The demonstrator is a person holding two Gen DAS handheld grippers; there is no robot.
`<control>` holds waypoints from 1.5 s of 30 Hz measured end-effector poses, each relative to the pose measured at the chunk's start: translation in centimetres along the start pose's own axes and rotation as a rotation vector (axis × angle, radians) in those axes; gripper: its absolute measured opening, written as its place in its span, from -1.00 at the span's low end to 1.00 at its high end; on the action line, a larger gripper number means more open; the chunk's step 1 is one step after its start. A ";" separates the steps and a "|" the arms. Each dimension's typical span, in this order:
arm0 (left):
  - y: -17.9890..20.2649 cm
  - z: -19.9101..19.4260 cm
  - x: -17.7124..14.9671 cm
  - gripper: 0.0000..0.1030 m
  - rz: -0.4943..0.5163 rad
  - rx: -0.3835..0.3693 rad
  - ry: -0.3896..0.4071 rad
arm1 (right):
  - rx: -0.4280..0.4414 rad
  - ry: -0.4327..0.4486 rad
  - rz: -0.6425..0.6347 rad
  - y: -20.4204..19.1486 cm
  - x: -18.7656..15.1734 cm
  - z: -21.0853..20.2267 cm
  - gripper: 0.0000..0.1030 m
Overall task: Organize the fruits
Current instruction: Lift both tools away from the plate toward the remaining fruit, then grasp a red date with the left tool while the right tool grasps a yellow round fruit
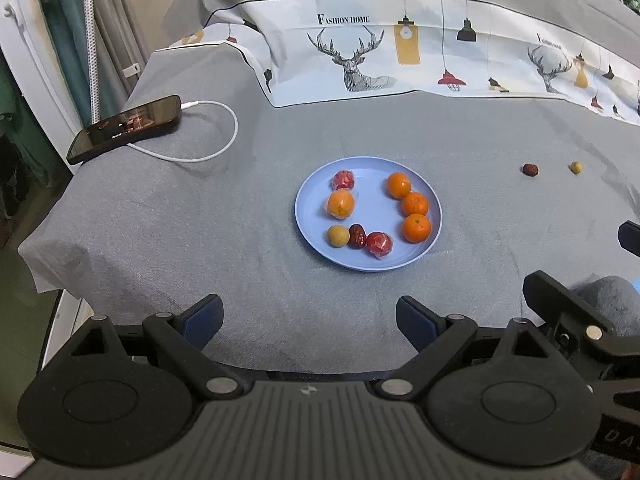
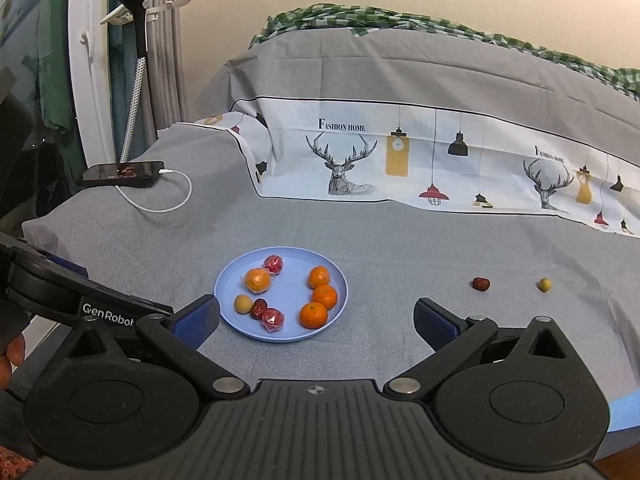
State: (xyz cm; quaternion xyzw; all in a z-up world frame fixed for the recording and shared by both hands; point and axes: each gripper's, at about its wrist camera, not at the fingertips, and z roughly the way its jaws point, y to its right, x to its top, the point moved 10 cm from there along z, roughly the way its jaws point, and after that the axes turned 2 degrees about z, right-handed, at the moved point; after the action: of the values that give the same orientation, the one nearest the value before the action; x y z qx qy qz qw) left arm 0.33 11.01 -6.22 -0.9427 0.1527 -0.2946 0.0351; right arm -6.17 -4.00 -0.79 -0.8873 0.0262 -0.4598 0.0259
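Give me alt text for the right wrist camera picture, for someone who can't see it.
A blue plate of small fruits sits on a grey cloth, just beyond the open right gripper: four oranges, two red wrapped pieces, a dark red date and a yellowish fruit. A second date and a yellow-green fruit lie loose to the right; a charging phone lies far left.
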 end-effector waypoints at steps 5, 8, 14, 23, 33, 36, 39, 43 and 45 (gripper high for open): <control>0.6 0.6 0.1 0.86 0.020 0.016 -0.021 | 0.019 -0.005 0.015 0.5 -0.2 0.4 0.99; 1.3 1.0 0.3 0.86 0.032 0.019 -0.031 | 0.018 -0.004 0.042 1.4 -0.3 0.5 0.99; 4.0 2.2 0.6 0.86 0.077 0.009 -0.075 | -0.024 -0.028 0.176 5.5 -1.1 1.4 0.99; 11.1 6.5 3.5 0.86 0.167 -0.034 -0.134 | -0.228 0.032 0.400 16.2 -1.6 1.8 0.99; 27.4 17.7 13.3 0.99 0.361 -0.151 0.007 | -0.472 -0.009 0.413 35.4 -0.9 11.2 0.98; 32.3 21.2 15.3 0.99 0.398 -0.229 -0.002 | -0.457 -0.087 0.439 39.8 -2.2 16.7 0.98; 35.6 24.8 16.8 0.99 0.419 -0.257 -0.030 | -0.452 -0.146 0.443 42.7 -3.5 21.7 0.98; 38.0 29.2 17.5 0.99 0.432 -0.258 -0.080 | -0.437 -0.174 0.395 44.9 -4.4 26.9 0.98; 38.7 30.2 17.8 1.00 0.411 -0.293 -0.066 | -0.426 -0.179 0.351 45.1 -4.8 28.8 0.98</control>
State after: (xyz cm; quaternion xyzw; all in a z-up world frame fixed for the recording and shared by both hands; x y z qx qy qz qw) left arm 21.02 -31.98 -27.47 -0.8960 0.3810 -0.2250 -0.0375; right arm 13.58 -48.00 -24.45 -0.8918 0.2726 -0.3521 -0.0796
